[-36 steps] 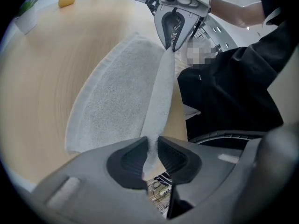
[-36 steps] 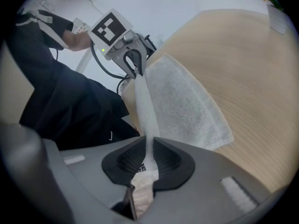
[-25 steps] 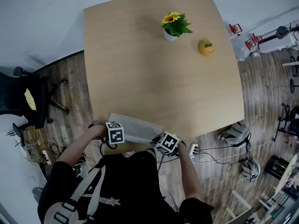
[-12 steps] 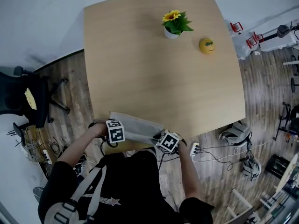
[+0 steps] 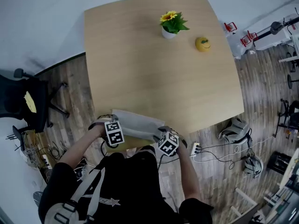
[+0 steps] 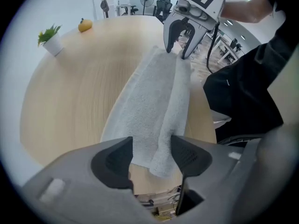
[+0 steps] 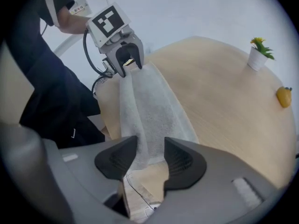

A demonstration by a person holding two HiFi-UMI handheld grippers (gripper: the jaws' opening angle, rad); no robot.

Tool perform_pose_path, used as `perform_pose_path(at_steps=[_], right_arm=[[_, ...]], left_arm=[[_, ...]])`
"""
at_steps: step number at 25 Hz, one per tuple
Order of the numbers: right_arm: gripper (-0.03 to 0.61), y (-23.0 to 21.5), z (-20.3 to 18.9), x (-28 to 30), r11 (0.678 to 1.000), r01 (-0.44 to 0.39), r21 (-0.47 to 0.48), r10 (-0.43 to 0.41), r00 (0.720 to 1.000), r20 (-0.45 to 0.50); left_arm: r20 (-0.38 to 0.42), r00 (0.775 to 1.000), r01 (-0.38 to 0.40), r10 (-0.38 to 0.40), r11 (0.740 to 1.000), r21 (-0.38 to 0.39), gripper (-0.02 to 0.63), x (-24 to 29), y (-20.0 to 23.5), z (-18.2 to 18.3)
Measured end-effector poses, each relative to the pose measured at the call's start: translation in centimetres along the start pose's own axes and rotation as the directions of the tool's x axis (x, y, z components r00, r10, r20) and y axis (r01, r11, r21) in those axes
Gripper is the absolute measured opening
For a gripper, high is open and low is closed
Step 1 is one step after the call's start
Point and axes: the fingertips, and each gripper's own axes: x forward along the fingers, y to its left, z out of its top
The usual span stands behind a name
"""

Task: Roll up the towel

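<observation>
A white towel lies as a long folded strip along the near edge of the wooden table. One long side is doubled over into a thick fold. My left gripper points down over one end of the strip. Its jaws have just been opening and now stand open, the towel's end loose between them. My right gripper is over the other end, its jaws also just opened, with the towel lying between them unpressed. Each gripper shows in the other's view: the right gripper and the left gripper.
A small potted sunflower and a yellow fruit-like object stand at the far side of the table. A dark office chair is left of the table. Cables and gear lie on the floor to the right.
Both marker cubes have tilted and the right one has shifted slightly towards the person. The towel strip stays at the near table edge in much the same shape.
</observation>
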Motion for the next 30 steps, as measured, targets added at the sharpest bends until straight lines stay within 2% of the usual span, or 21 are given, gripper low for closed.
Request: perform_pose_path(at_steps=[6,11,19,30], right_arm=[[0.189,0.2,-0.2,-1.1,0.984,0.178,-0.015,-0.177,0.984,0.034],[0.189,1.3,-0.6,-2.6,0.963,0.267,-0.038,-0.266,0.963,0.038],[0.189,4.8,-0.9,-2.4,0.955,0.293,-0.054,-0.29,0.956,0.05],[0.185,7.1,-0.8,-0.3,0.961,0.266,-0.081,-0.262,0.963,0.056]], left_arm=[[0.027,0.992,-0.124,0.123,0.99,0.063,0.252,-0.8,-0.5,0.2],[0.065,0.973,-0.225,0.221,0.971,0.076,0.239,-2.0,-0.7,0.1],[0.088,0.944,-0.327,0.319,0.94,0.094,0.222,-3.3,-2.2,-0.9],[0.131,0.943,-0.319,0.307,0.944,0.083,0.212,-2.6,-5.7,-0.9]])
